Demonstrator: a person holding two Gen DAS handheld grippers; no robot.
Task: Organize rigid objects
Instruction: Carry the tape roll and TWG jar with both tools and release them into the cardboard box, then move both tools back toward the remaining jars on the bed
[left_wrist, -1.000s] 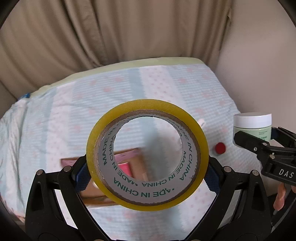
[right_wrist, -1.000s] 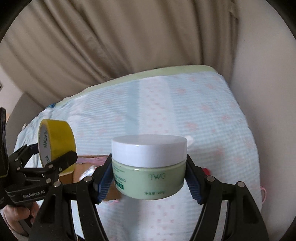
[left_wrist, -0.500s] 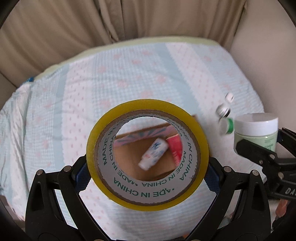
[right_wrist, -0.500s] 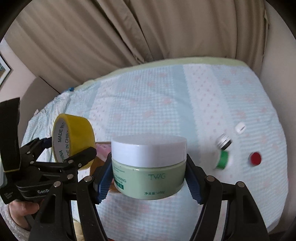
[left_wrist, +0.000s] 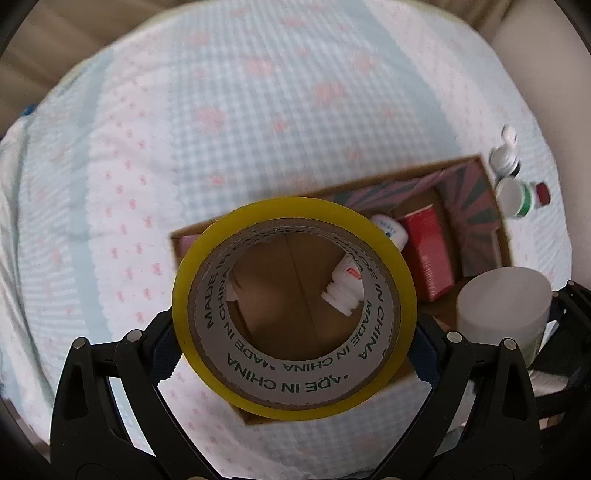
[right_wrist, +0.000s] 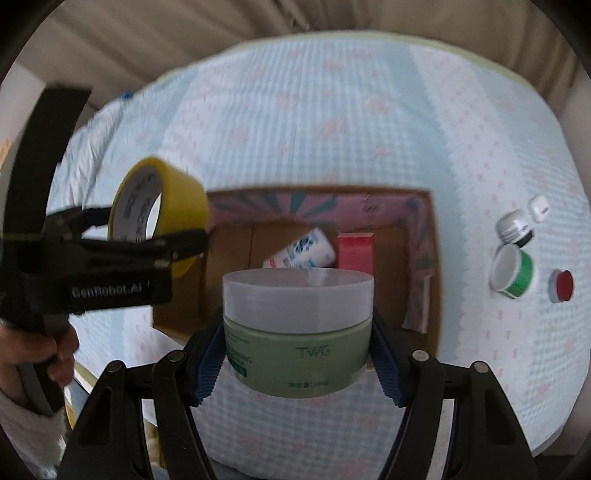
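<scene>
My left gripper is shut on a yellow tape roll, held upright above the open cardboard box; it also shows in the right wrist view. My right gripper is shut on a pale green cream jar with a white lid, held over the box's near edge; the jar shows in the left wrist view. Inside the box lie a white bottle and a red carton.
The box sits on a bed with a blue and pink patterned cover. Right of the box lie a green tape roll, a small black and white jar, a white cap and a red cap. Curtains hang behind.
Both grippers have moved forward and tilted down over the box with their objects still held. The box now fills the middle of both views.
</scene>
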